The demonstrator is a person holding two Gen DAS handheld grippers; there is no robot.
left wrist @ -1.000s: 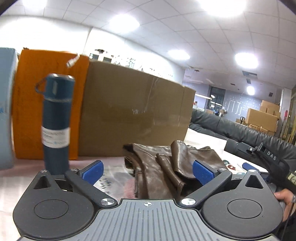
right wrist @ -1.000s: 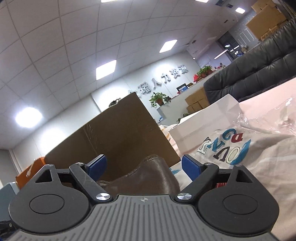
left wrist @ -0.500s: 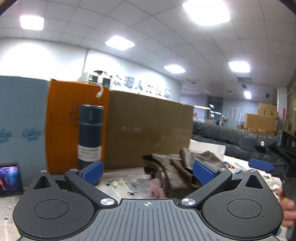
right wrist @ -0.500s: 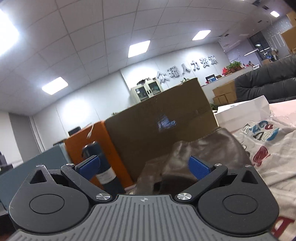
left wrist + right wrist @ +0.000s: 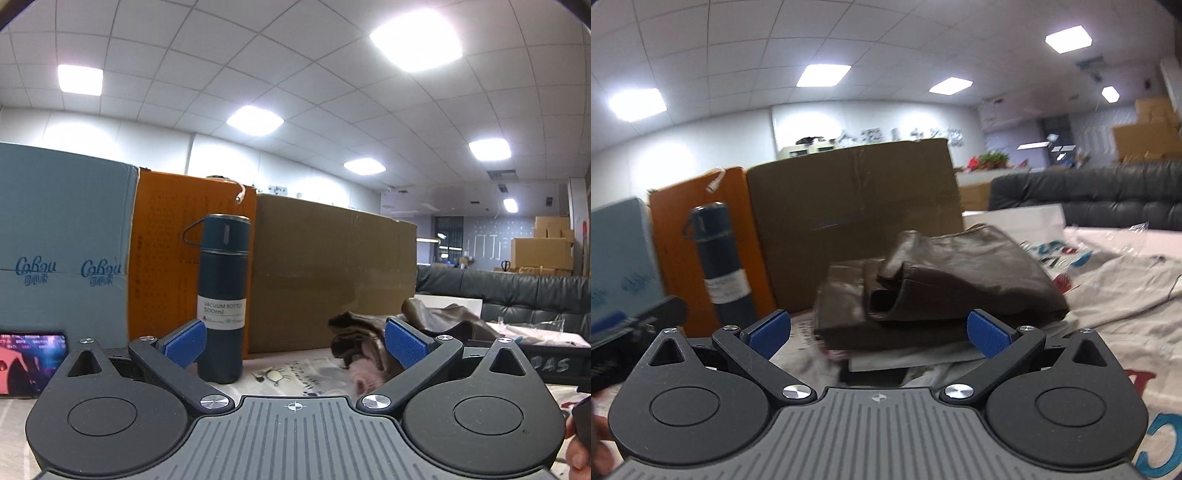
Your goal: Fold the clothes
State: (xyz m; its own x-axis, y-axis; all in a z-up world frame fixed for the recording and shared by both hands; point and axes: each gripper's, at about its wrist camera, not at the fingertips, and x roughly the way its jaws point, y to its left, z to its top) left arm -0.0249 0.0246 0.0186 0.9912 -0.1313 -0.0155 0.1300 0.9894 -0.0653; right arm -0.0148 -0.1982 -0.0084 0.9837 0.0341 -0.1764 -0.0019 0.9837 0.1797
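Observation:
A folded brown leather garment (image 5: 945, 280) lies on the table ahead of my right gripper (image 5: 879, 334), which is open and empty just short of it. It also shows in the left wrist view (image 5: 369, 332), to the right of centre. My left gripper (image 5: 295, 341) is open and empty, held low over the table. A white printed T-shirt (image 5: 1126, 295) lies spread to the right of the brown garment.
A dark blue vacuum bottle (image 5: 222, 299) stands upright just ahead of my left gripper. Behind it stand a blue box (image 5: 62, 240), an orange box (image 5: 166, 251) and a brown cardboard box (image 5: 332, 273). A phone (image 5: 29, 360) leans at the left. A black sofa (image 5: 1089, 192) is at the back right.
Both grippers have pulled back and levelled out. The left view has swung left, so the bottle sits nearer centre. The right view has dropped from the ceiling onto the brown garment.

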